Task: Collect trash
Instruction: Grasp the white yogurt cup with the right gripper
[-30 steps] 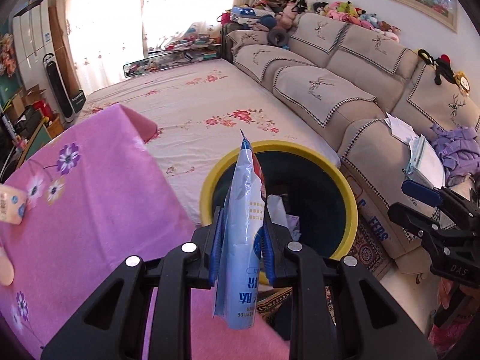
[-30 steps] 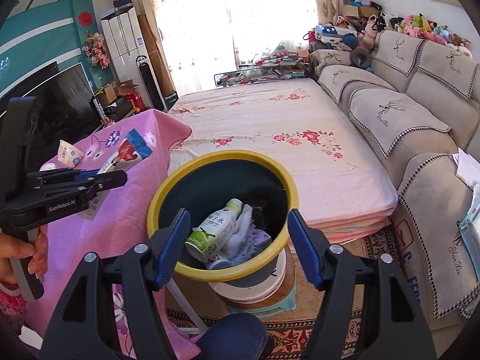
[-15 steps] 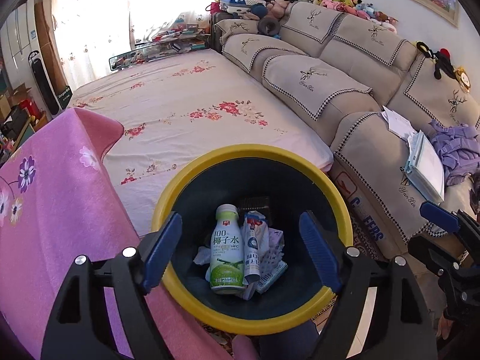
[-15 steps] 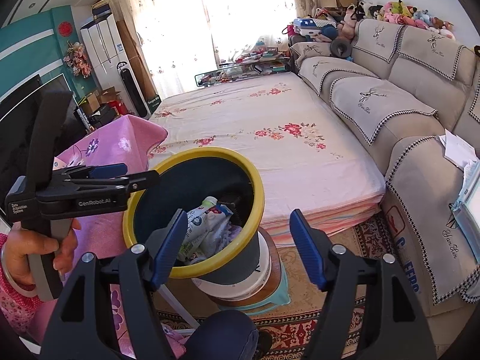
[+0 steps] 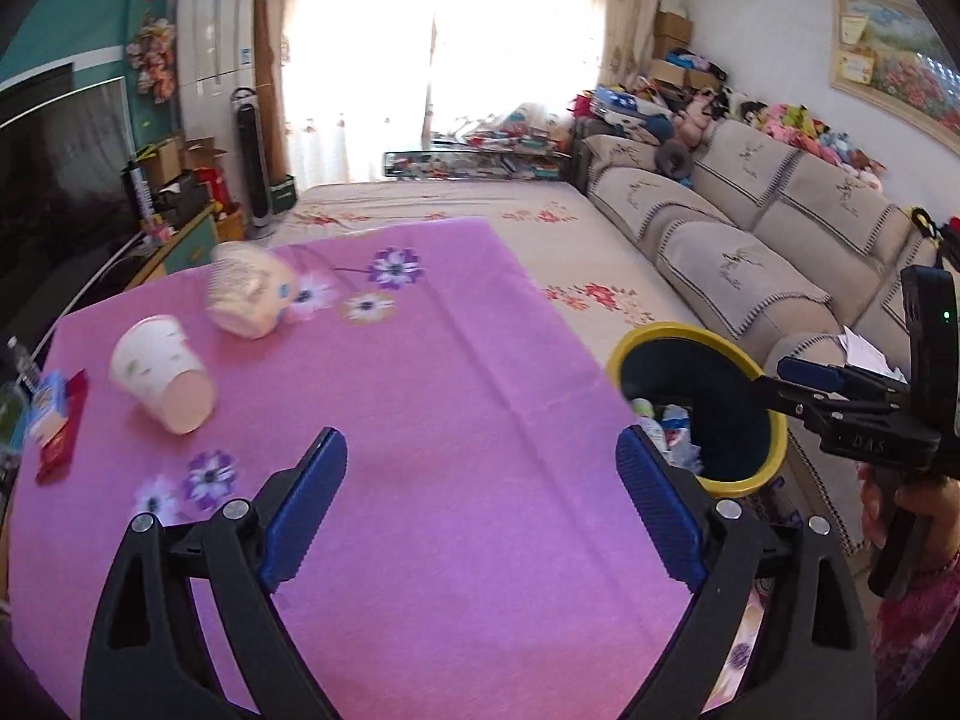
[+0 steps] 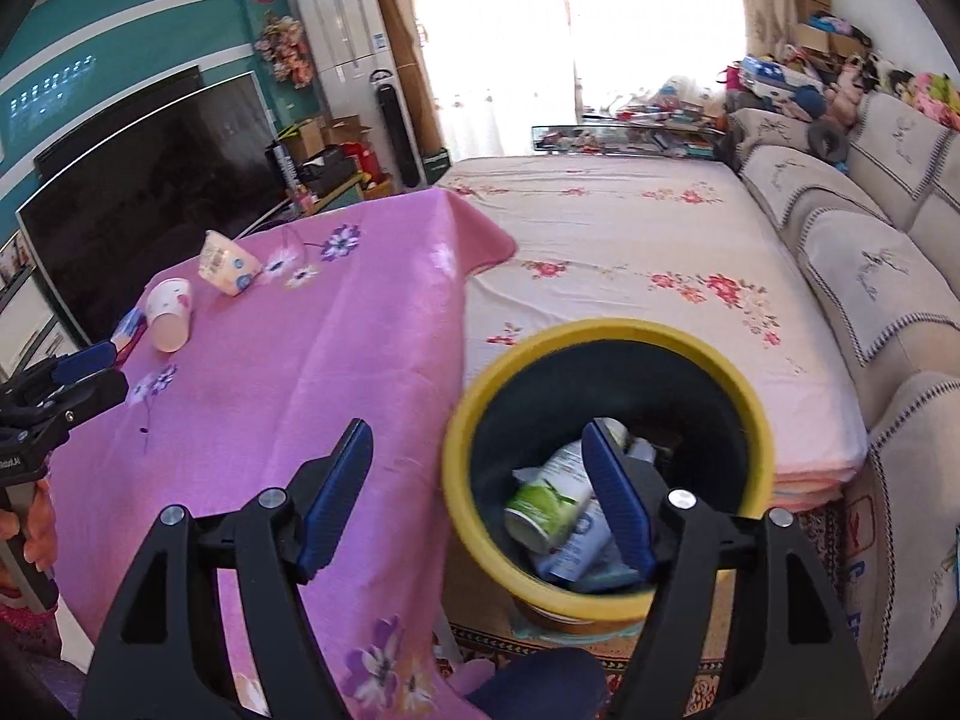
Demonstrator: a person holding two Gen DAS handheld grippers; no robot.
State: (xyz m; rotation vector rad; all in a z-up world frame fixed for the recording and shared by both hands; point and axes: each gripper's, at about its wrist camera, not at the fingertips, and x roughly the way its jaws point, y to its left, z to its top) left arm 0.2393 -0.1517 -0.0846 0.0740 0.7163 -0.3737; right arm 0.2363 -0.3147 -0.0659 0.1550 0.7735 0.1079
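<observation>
My left gripper hangs over the pink tablecloth, its jaws still opening with nothing between them. Ahead of it to the left, a white paper cup lies on its side. Beyond that sits a cream snack tub, and a red and blue wrapper lies at the table's left edge. The yellow-rimmed bin stands beside the table and holds a green-label bottle and pouches. My right gripper is open and empty, above the gap between the table edge and the bin.
A bed with a flowered sheet lies beyond the bin, and a beige sofa runs along the right wall. A large dark TV stands behind the table. A person's knee is under the right gripper.
The left gripper let the blue-white pouch drop into the bin and opened wide. It then swung left from the bin to over the table. The right gripper also shifted left.
</observation>
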